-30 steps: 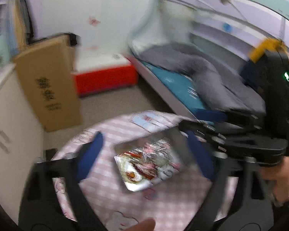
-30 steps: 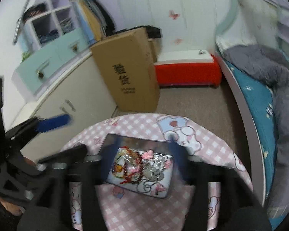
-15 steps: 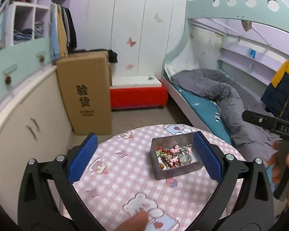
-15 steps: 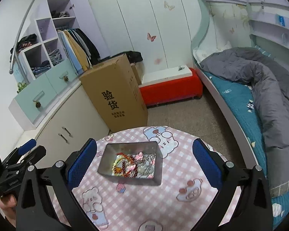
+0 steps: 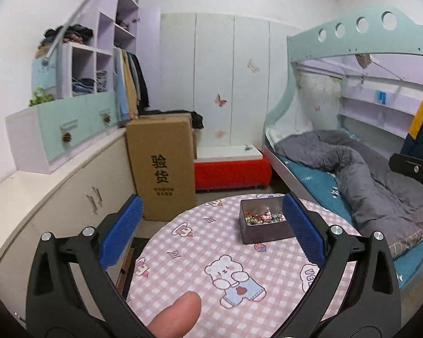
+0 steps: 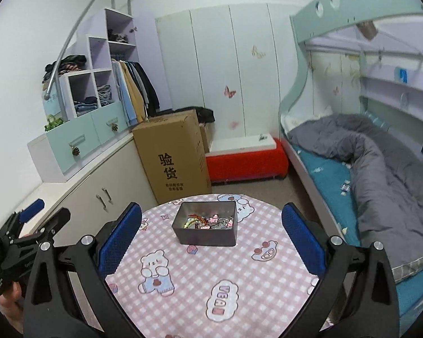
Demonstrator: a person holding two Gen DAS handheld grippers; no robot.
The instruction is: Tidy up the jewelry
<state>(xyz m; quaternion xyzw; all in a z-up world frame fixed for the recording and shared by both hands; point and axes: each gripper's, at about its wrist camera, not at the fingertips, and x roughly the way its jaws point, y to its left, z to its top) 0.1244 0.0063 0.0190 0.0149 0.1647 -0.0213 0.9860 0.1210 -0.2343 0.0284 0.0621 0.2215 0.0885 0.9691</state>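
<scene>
Both grippers are up above the round table (image 6: 239, 295) with its pink checked cloth, holding nothing. Left gripper (image 5: 210, 232) has its blue pads spread wide, and so does the right gripper (image 6: 211, 239). Grey metal tin (image 6: 206, 226) sits toward the table's far edge, and the jewelry (image 6: 208, 221) is a tangled heap of beads and pink charms inside it. Cardboard box (image 6: 173, 155) stands on the floor just past the table, with the red bench (image 6: 245, 163) beside it.
</scene>
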